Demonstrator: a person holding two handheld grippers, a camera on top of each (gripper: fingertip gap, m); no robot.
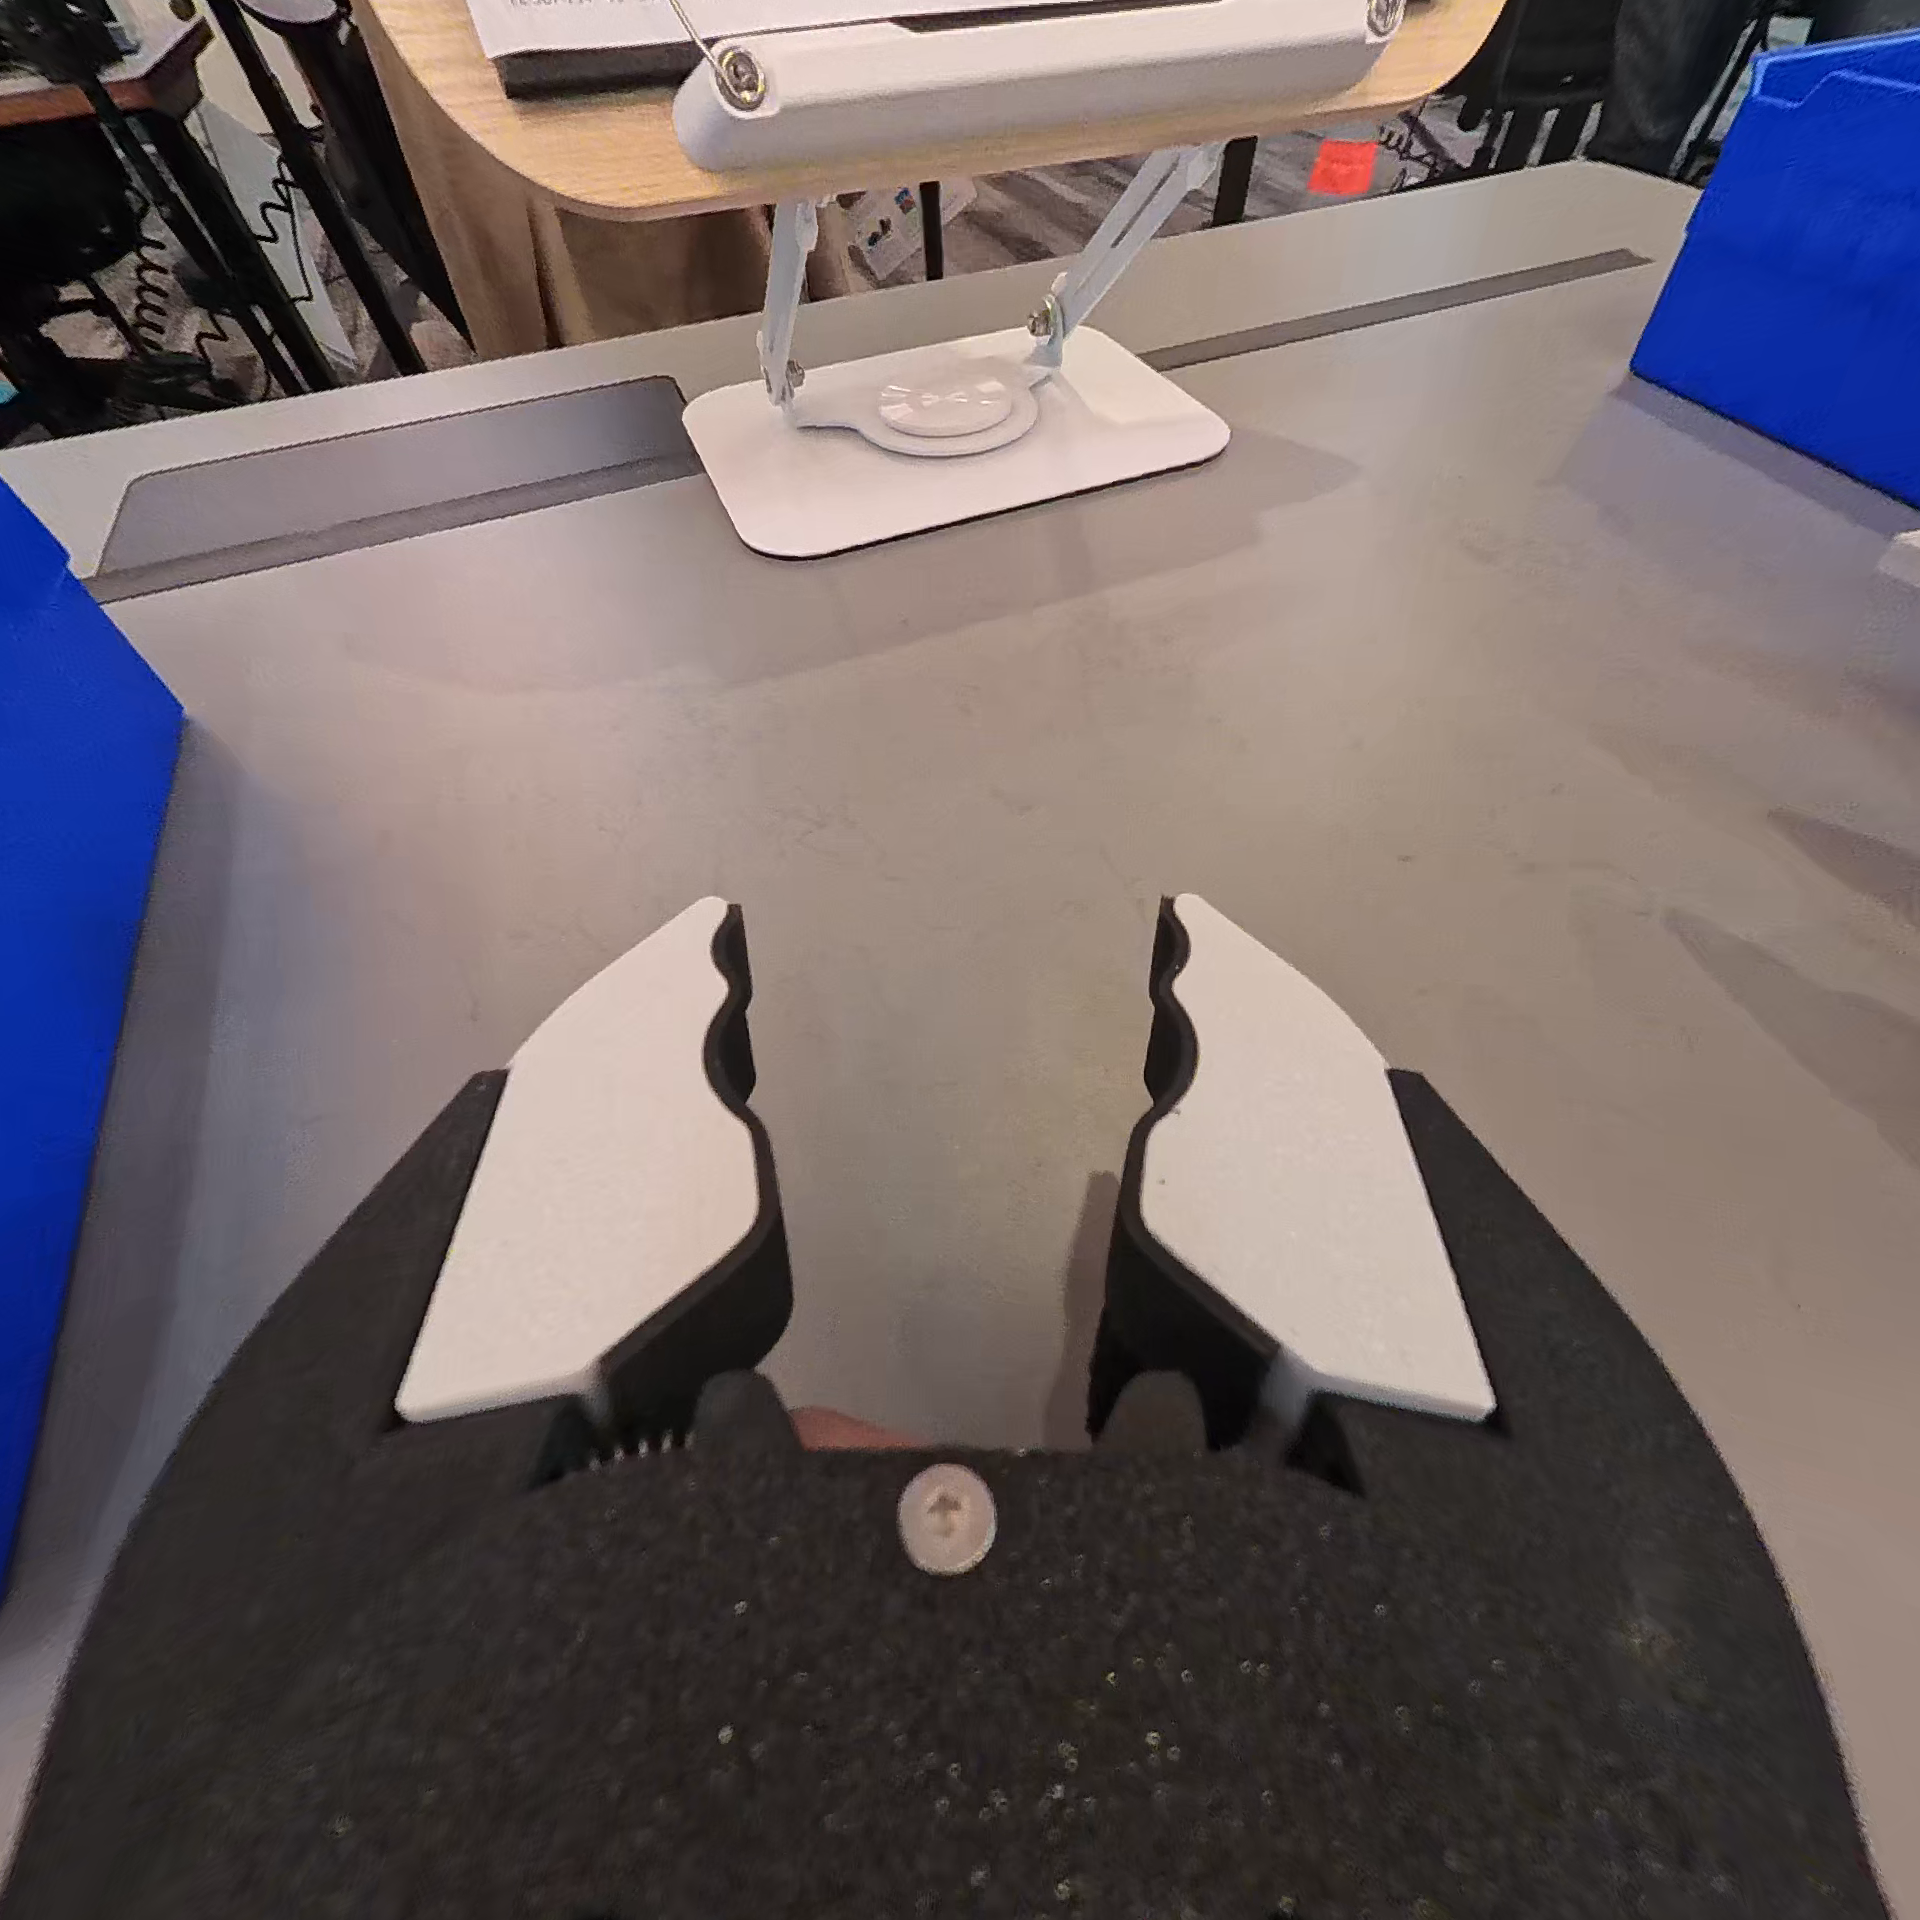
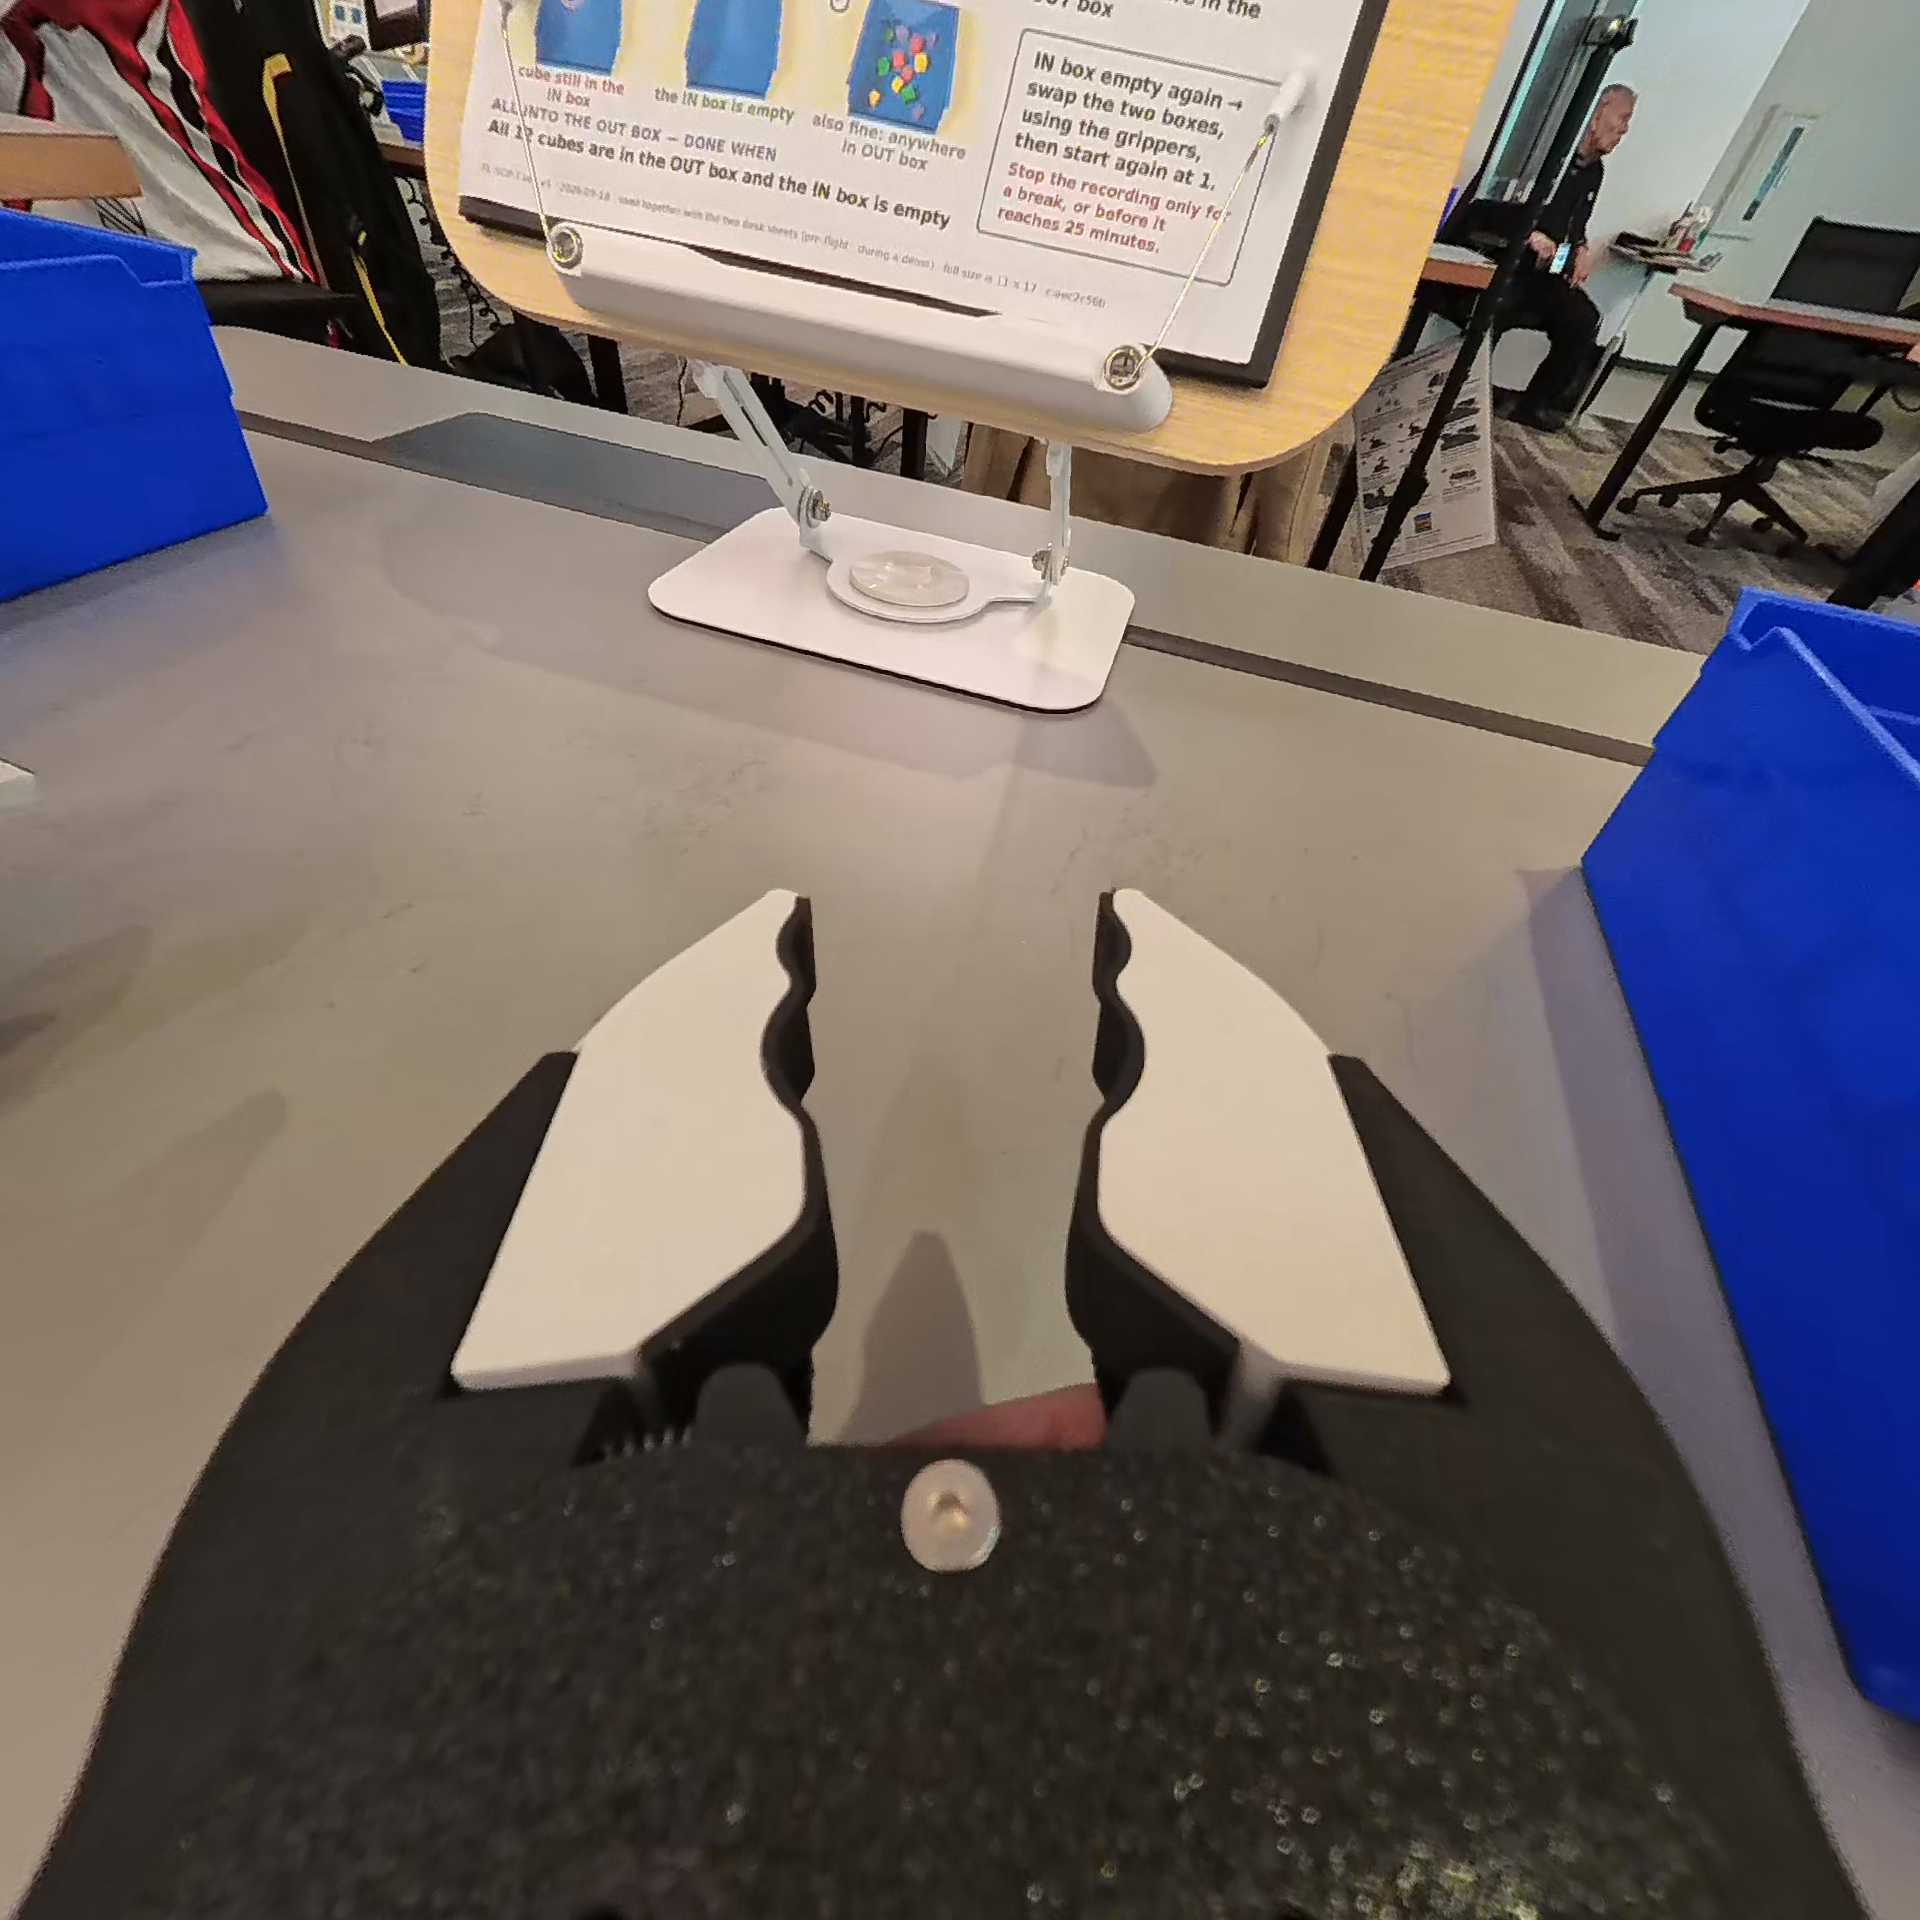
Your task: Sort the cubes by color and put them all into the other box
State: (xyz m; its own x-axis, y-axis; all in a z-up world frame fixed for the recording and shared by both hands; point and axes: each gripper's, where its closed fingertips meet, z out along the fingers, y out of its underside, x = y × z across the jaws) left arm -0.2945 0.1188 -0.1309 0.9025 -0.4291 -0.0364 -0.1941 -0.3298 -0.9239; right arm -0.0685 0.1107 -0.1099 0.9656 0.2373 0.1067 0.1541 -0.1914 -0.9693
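Both tools, left tool (image 1: 948,914) and right tool (image 2: 954,909), gape wide and empty before the stand (image 2: 894,613), no cubes visible, so a blind reach risks clipping a blue box (image 2: 1766,1039) wall.

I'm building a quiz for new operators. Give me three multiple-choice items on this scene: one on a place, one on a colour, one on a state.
1. Where is the white stand base?
A. between the boxes, ahead of the grippers
B. inside a box
C. on the floor

2. What colour are the boxes?
A. red
B. blue
C. green

3. How is the left gripper?
A. shut on a cube
B. open, holding nothing
C. out of view

Answers: A, it rests on the grey table; B, both boxes are blue; B, bare table shows between its fingers.
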